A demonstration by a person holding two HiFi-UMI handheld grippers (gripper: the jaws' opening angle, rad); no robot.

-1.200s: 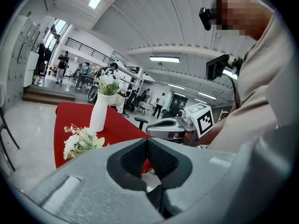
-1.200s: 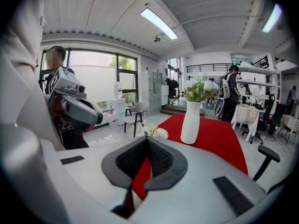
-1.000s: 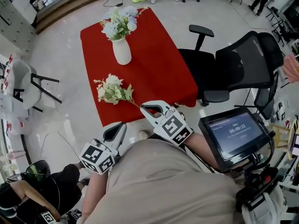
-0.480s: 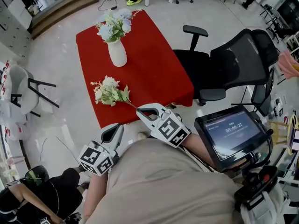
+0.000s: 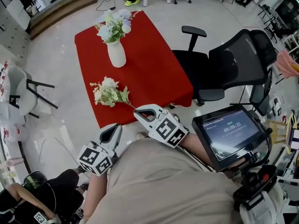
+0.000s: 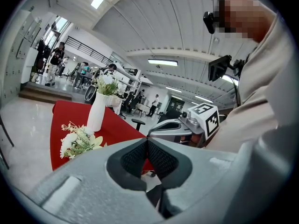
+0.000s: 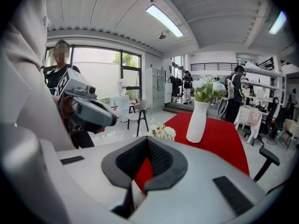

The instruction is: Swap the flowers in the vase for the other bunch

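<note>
A white vase [image 5: 116, 54] with pale blue and white flowers [image 5: 114, 24] stands at the far end of the red table [image 5: 154, 69]. A loose bunch of white flowers [image 5: 108, 91] lies near the table's front left edge, its stem toward me. My right gripper [image 5: 139, 111] is shut and empty, its tip at the table's front edge beside that stem. My left gripper [image 5: 114, 128] hangs shut and empty below the table edge. The left gripper view shows the vase [image 6: 97, 111] and loose bunch [image 6: 78, 141] beyond my shut jaws. The right gripper view shows the vase [image 7: 197, 121] and bunch [image 7: 162, 132].
A black office chair [image 5: 233, 64] stands right of the table. A screen on a stand [image 5: 229, 132] is at my right side. A white chair [image 5: 18, 85] is on the left, and a person in black [image 5: 42, 195] crouches at the lower left.
The table and flowers have slid slightly up and left in the head view. Both grippers stay shut and keep nearly the same place.
</note>
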